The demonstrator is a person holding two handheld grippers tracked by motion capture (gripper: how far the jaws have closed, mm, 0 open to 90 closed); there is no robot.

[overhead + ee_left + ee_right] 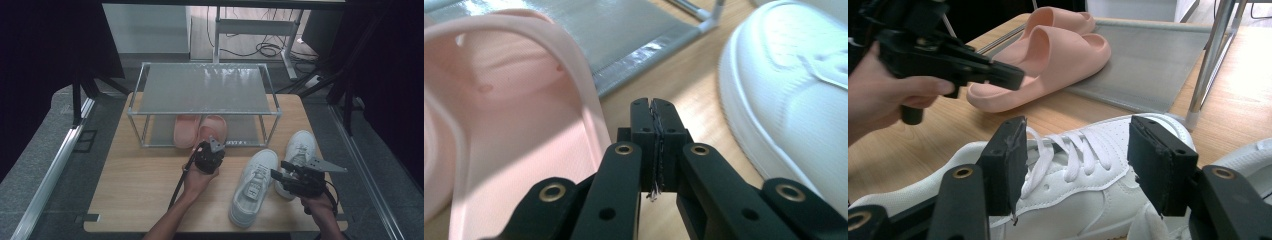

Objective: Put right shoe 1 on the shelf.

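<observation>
1. Two pink slides lie side by side on the lower shelf of the metal rack (pixel 202 90). The right pink slide (pixel 212 131) sticks out over the shelf's front edge onto the wooden table (pixel 135 180); the left pink slide (pixel 185 131) sits just beside it.
2. No brand, label or writing can be read on any shoe or on the rack.
3. Both slides run lengthwise from the rack's back toward the person; which end is the toe I cannot tell.
4. The left gripper (pixel 655 107) is clenched on nothing, pads pressed together, just beside the right pink slide's near end.
5. The right gripper (pixel 1075 165) is released, jaws wide, hovering over the laces of the nearer white sneaker (pixel 253 186).
6. That sneaker lies slantwise on the table, its long axis running from the near table edge up toward the rack. The second white sneaker (pixel 299 150) lies just to its right.
</observation>
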